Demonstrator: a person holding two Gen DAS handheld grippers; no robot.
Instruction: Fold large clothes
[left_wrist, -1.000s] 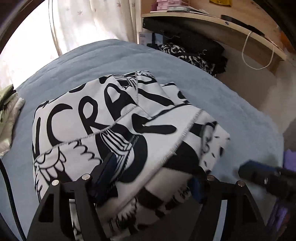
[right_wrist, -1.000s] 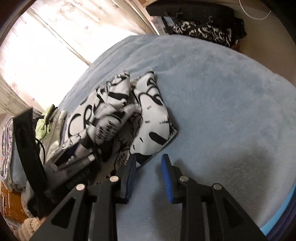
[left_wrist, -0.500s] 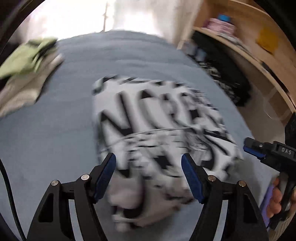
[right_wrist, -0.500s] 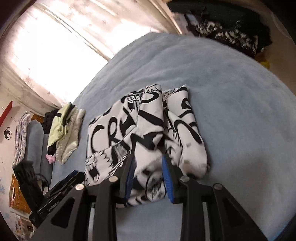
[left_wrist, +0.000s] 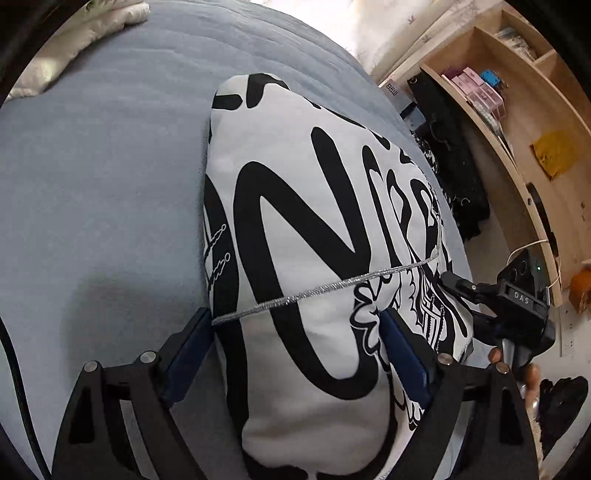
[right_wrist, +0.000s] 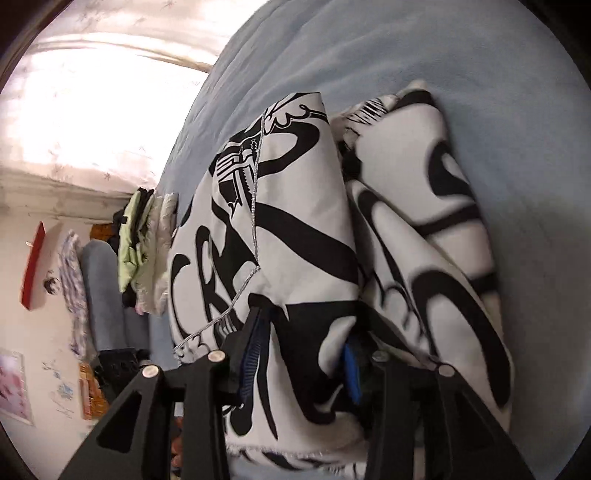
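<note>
Blue fleece bedspread (left_wrist: 92, 177) carries the folded white cloth with bold black lettering (left_wrist: 306, 229), now a tight bundle near the bed's shelf-side edge.

Half a second ago my left gripper (left_wrist: 295, 354) hung spread above the cloth; now its blue pads straddle the bundle's near end, still set wide, touching both flanks. My right gripper (right_wrist: 301, 356) has pushed in from the cloth's edge, its fingers buried in the folds and holding a thick pleat between them. Across the bed's far edge sits a pale green garment pile (right_wrist: 135, 236); a wooden shelf (left_wrist: 517, 155) stands alongside.
</note>
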